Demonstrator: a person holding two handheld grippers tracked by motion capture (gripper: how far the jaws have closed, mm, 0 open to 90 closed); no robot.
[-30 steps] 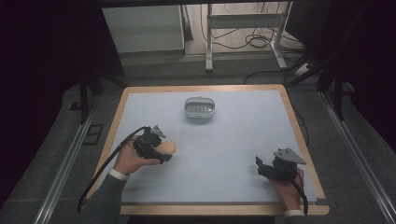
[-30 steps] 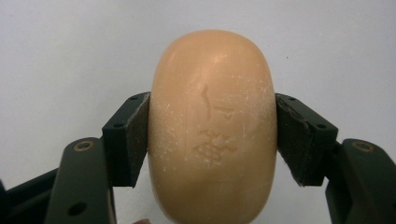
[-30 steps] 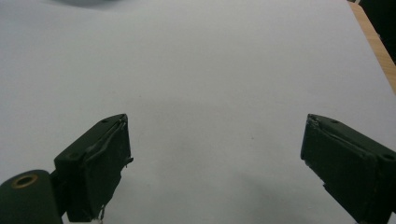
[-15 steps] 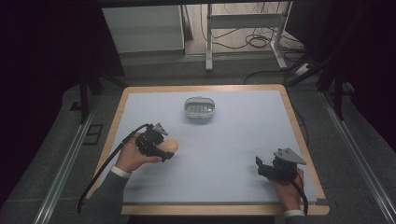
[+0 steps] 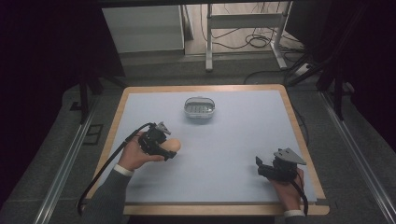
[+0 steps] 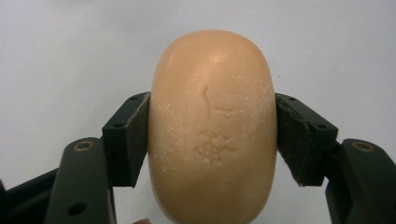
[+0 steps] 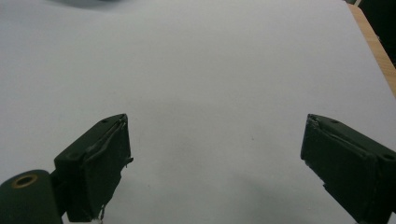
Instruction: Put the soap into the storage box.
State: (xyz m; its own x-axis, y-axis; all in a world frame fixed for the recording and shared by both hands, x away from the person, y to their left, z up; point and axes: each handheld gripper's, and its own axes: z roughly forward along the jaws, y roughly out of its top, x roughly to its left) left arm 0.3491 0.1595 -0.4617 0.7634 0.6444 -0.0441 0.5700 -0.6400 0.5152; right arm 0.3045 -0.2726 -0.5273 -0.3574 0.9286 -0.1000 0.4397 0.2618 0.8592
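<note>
A tan oval bar of soap [image 6: 212, 126] with an embossed mark is clamped between both black pads of my left gripper [image 6: 212, 140]. In the high view that soap [image 5: 171, 145] pokes out of the left gripper [image 5: 166, 150] at the table's left, just above the pale mat. A small oval soap dish [image 5: 199, 107] with a ribbed insert stands at the back centre of the mat. My right gripper [image 5: 259, 165] rests near the front right, and in its own view the right gripper [image 7: 215, 154] stands open over bare mat.
The pale mat [image 5: 233, 135] covers a wood-edged table [image 5: 299, 135]. A cable [image 5: 105, 170] trails from the left gripper off the front left. Metal rails run along both sides of the table, and a desk frame with cables stands behind it.
The left gripper with the soap has edged slightly forward and toward the middle. The right gripper has stayed put.
</note>
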